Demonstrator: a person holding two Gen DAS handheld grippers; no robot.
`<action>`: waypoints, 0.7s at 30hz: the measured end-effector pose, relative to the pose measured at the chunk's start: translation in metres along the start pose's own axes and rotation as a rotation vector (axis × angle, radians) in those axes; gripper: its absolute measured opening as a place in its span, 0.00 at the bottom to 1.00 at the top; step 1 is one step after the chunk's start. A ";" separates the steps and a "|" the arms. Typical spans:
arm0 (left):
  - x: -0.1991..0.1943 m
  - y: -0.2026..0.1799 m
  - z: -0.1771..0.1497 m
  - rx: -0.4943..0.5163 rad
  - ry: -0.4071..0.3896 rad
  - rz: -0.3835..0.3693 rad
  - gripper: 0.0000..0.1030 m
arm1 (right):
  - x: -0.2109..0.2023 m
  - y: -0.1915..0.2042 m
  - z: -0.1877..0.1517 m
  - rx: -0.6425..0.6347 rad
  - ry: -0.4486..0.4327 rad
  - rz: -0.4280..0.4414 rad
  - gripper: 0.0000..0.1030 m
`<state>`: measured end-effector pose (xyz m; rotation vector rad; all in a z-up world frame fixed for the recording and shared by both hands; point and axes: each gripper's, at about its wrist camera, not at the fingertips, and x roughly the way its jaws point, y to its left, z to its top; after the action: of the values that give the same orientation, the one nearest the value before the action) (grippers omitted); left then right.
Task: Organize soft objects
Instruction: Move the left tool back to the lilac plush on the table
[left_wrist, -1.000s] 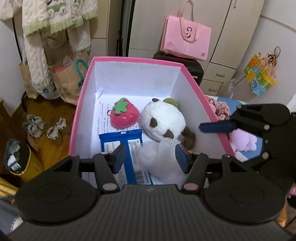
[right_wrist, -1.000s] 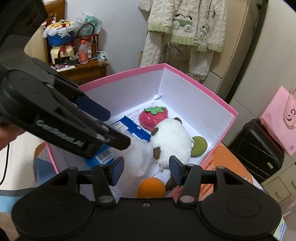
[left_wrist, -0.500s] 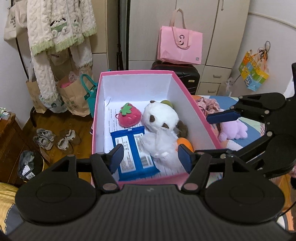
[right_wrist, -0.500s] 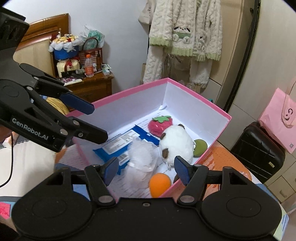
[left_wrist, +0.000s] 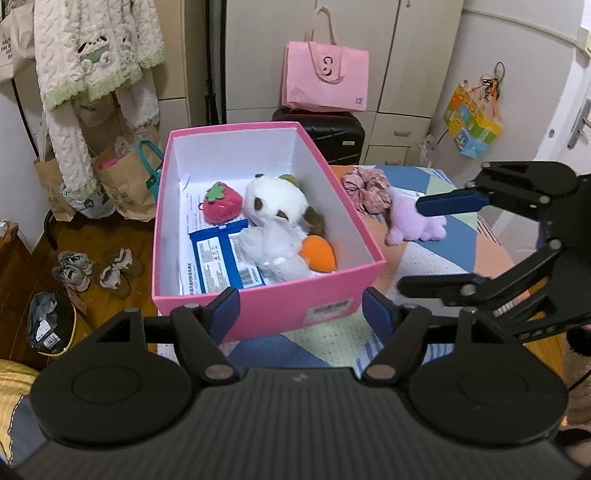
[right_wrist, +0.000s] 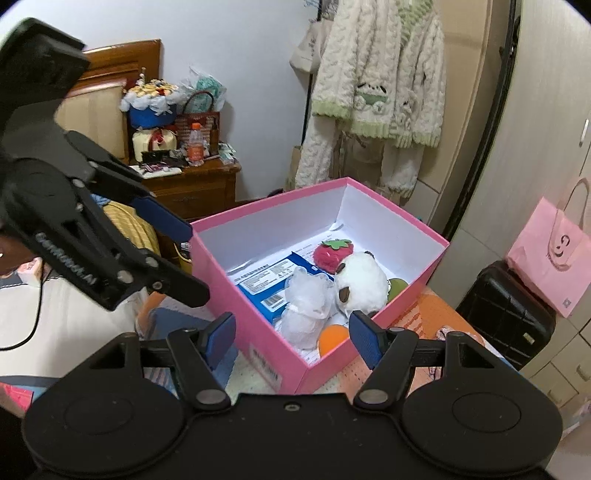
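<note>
Plush toys crowd the pink box (left_wrist: 266, 306); both grippers' jaws gape, holding nothing.

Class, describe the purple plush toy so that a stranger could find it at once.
Start at the pink box on the patchwork table. To its right, outside it, lies the purple plush toy, beside a floral scrunchie. It alone is plain lilac and fuzzy.

Matt pink cardboard box (left_wrist: 258, 310), fluffy white plush (left_wrist: 275, 201), glossy blue packet (left_wrist: 218, 258), crinkly translucent mesh (left_wrist: 273, 245)

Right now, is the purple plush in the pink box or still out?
Out. The purple plush lies on the patterned cover beside the pink box, outside its right wall, near the floral scrunchie.
</note>
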<state>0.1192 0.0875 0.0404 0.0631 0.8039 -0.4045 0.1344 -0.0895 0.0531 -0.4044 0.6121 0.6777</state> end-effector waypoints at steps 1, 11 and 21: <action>-0.002 -0.003 -0.002 0.009 0.000 0.000 0.70 | -0.007 0.001 -0.003 0.004 -0.016 0.000 0.70; -0.011 -0.049 -0.015 0.119 -0.011 -0.018 0.83 | -0.067 -0.014 -0.052 0.098 -0.114 -0.035 0.71; 0.014 -0.108 -0.009 0.223 -0.002 -0.130 0.83 | -0.099 -0.051 -0.107 0.257 -0.159 -0.099 0.76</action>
<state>0.0806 -0.0147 0.0347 0.2184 0.7604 -0.6162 0.0667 -0.2278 0.0437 -0.1388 0.5168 0.5225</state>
